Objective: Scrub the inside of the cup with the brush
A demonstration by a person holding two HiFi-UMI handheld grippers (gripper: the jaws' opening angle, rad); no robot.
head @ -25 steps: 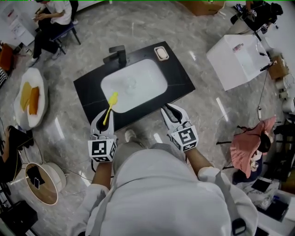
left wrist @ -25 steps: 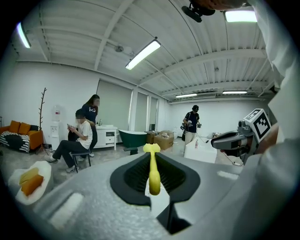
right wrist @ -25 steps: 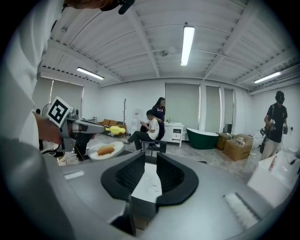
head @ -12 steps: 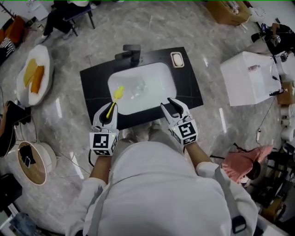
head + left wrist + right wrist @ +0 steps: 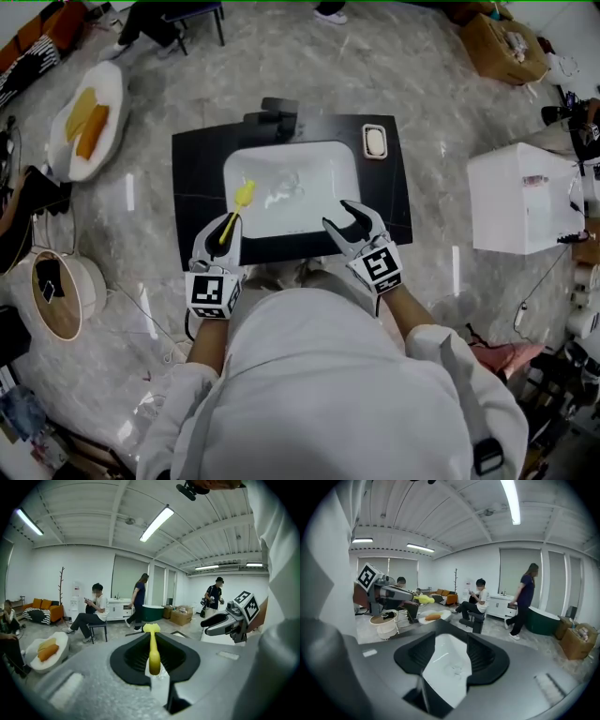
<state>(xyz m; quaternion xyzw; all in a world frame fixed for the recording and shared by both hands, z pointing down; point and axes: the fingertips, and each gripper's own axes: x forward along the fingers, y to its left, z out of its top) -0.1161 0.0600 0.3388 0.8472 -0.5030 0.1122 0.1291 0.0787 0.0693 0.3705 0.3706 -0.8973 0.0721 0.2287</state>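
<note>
White sink (image 5: 323, 164) holds clear cup (image 5: 284, 193); tap (image 5: 278, 112), soap dish (image 5: 375, 141) near.

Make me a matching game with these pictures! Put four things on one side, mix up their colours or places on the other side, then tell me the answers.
Things:
1. brush
2. cup
3. counter
4. left gripper

Colour, place or state:
A. black
B. inside the white sink
C. yellow
D. shut on the brush handle

Right pairs: 1-C, 2-B, 3-A, 4-D
</note>
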